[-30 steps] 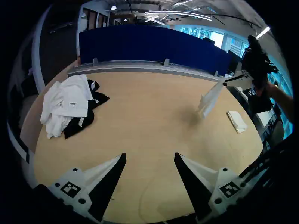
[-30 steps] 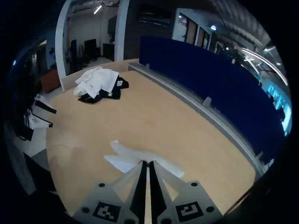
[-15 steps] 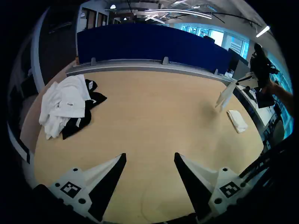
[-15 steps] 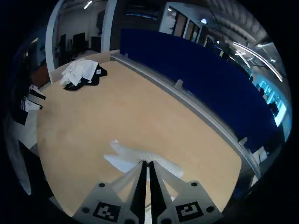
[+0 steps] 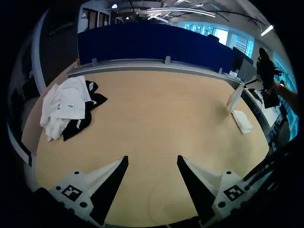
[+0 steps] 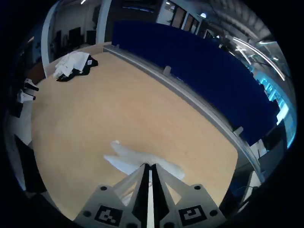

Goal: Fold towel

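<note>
right gripper [image 6: 150,165] clamps a white towel [image 6: 131,159] held above the table [image 6: 95,102]; left gripper [image 5: 152,157] hovers, jaws spread wide apart.

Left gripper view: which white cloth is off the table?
The hanging towel, pinched in the right gripper, is up in the air. The folded towel close by and the clothes pile lie on the table.

On table [image 5: 159,114]: clothes pile [image 5: 68,106] left, folded towel [image 5: 241,122] right.
</note>
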